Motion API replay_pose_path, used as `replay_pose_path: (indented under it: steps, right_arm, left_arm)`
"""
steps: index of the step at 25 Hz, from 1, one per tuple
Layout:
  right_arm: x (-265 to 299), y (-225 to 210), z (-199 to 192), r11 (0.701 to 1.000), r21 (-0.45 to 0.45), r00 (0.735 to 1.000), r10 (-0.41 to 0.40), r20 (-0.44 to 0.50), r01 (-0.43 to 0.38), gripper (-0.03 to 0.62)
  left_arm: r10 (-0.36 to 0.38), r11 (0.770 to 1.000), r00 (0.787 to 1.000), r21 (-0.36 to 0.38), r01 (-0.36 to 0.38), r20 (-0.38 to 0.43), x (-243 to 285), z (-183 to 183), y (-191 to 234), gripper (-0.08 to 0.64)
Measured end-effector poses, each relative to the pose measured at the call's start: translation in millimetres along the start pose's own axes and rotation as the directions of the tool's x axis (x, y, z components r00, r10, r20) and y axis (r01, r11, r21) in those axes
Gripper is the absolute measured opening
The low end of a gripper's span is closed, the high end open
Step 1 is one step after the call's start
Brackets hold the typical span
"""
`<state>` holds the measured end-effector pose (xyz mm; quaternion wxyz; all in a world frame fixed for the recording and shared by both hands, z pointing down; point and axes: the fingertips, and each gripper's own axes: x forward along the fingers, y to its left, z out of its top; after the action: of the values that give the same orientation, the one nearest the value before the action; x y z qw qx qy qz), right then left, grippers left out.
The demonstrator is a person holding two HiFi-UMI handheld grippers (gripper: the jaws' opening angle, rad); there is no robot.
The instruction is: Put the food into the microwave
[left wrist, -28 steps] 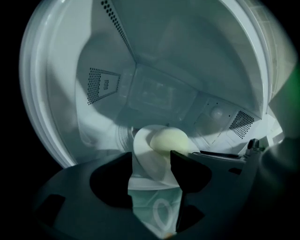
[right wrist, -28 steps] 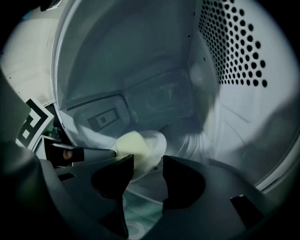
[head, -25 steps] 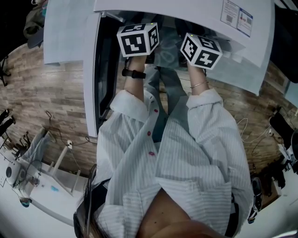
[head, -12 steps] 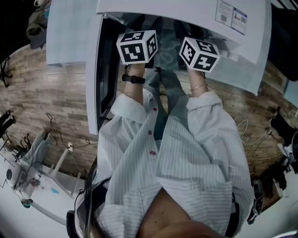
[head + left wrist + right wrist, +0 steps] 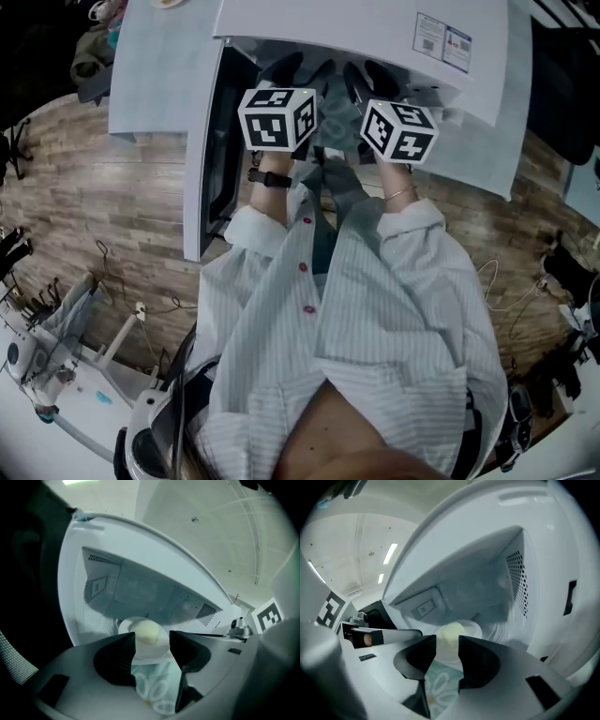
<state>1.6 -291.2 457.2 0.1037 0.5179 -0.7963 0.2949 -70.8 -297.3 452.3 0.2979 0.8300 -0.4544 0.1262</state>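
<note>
- Food (image 5: pixel 148 632), a pale round lump, sits on a white plate (image 5: pixel 125 625) inside the microwave (image 5: pixel 140 569), on the floor of its cavity.
- My left tongs (image 5: pixel 152 640) are held just outside the microwave's opening, pointing in. The jaws are spread with nothing between them. The plate and the food show through the gap, beyond the tips and untouched.
- My right tongs (image 5: pixel 447 644) are beside them at the same opening, also pointing in. These jaws have just been closing a little, but they are apart and pinch nothing. The plate lies beyond them.
- A cloth with a pale flower pattern (image 5: pixel 152 691) shows under both pairs of jaws, in front of the microwave.
- From the head view, the microwave's door (image 5: pixel 195 187) stands swung open at the left of the opening.
</note>
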Motion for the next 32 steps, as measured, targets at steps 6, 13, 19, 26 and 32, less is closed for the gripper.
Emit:
replay_pose_path:
  steps: [6,13,19,26,32]
  right_arm:
    - [-22.1,25.6,21.0,0.998,-0.029,0.997,0.063,0.034,-0.062,0.108]
    - [-47.8,59.0,50.8,0.986,-0.116,0.987,0.130,0.092,-0.119,0.055]
    - [-76.5,84.7,68.7,0.967,-0.157,0.966,0.220,0.134,-0.199,0.041]
    - [-106.6,92.9,79.3,0.956,-0.150,0.946,0.275,0.174,-0.250,0.032]
    - [-118.3,89.1,75.9,0.955,-0.135,0.945,0.283,0.165,-0.263,0.032]
  left_arm:
    - [-0.014,0.999,0.998,0.050,0.011,0.064,-28.4,26.0,-19.5,0.167]
    - [-0.071,0.996,0.990,0.054,0.064,0.124,-59.4,51.2,-42.0,0.141]
    - [-0.144,0.988,0.974,0.082,0.131,0.178,-81.8,65.6,-70.9,0.080]
    - [-0.192,0.980,0.959,0.102,0.174,0.210,-105.1,64.1,-92.0,0.009]
    - [-0.204,0.977,0.959,0.099,0.188,0.197,-114.0,58.5,-99.5,0.009]
